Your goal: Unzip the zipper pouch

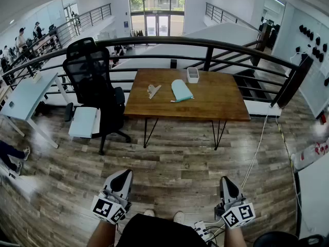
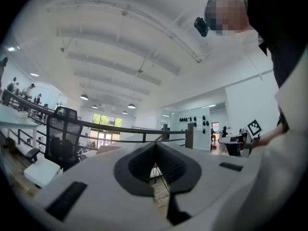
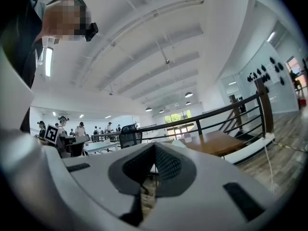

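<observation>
A light teal zipper pouch lies near the middle of the wooden table, far ahead of me in the head view. My left gripper and right gripper hang low near my body over the wooden floor, well short of the table. Both are shut with nothing between the jaws. In the left gripper view the left gripper points level toward the railing. The right gripper view shows the right gripper with the table beyond it.
A white rectangular cup and a beige folded item also sit on the table. A black office chair stands left of it, next to a white desk. A black railing runs behind. Cables trail across the floor at right.
</observation>
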The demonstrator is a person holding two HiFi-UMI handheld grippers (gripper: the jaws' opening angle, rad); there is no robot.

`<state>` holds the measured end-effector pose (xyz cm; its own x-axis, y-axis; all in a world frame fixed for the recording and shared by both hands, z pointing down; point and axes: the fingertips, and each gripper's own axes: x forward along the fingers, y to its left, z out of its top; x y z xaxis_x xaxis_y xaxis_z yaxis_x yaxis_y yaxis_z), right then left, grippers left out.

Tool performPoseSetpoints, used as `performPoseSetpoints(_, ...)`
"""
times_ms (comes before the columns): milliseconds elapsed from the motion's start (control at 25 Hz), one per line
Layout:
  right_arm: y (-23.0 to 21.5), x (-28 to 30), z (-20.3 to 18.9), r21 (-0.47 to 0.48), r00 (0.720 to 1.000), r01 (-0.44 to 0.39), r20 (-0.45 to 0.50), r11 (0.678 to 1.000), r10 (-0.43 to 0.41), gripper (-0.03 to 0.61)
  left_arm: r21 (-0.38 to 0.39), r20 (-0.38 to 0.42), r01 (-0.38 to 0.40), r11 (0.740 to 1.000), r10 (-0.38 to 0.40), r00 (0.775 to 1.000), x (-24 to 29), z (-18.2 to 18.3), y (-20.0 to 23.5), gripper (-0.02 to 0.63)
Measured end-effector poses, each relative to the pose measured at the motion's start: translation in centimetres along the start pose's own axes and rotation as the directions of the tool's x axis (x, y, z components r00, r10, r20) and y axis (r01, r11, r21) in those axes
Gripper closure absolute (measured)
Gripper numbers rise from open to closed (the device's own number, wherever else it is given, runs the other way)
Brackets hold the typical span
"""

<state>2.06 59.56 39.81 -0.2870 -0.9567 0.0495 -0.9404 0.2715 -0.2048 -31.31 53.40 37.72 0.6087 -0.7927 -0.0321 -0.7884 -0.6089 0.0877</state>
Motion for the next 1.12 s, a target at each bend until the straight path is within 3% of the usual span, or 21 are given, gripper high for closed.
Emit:
performPoseSetpoints(280,-0.4,1.1,0.3,0.021,1.000,-0.001,-0.003,1.000,0.001,0.586,-0.001,-0.005,-0.006,1.000,0.006,1.000,0.7,-0.2,0.5,0.601)
performPoseSetpoints(720,0.4,3.5,1.7,-0.023,0.999,-0.033,0.013,0.999,0.033,0.583,-0.006,0.014,-0.051,0.999,0.051,0.999,1.4,0.6,1.7,0.601)
performPoseSetpoints(960,0.3,3.3,4.0,-0.077,0.996,-0.051,0.075,0.996,0.056,0.581,0.007,0.036,-0.066,0.998,0.065,0.997,2.8,1.9,0.9,0.600)
performPoseSetpoints(1120,-0.6,2.9,5.2,-0.054,0.989,-0.061,0.131,0.997,0.068,0.448,-0.025,0.053,-0.069,0.997,0.070,0.996,4.2,2.2,-0.8,0.598)
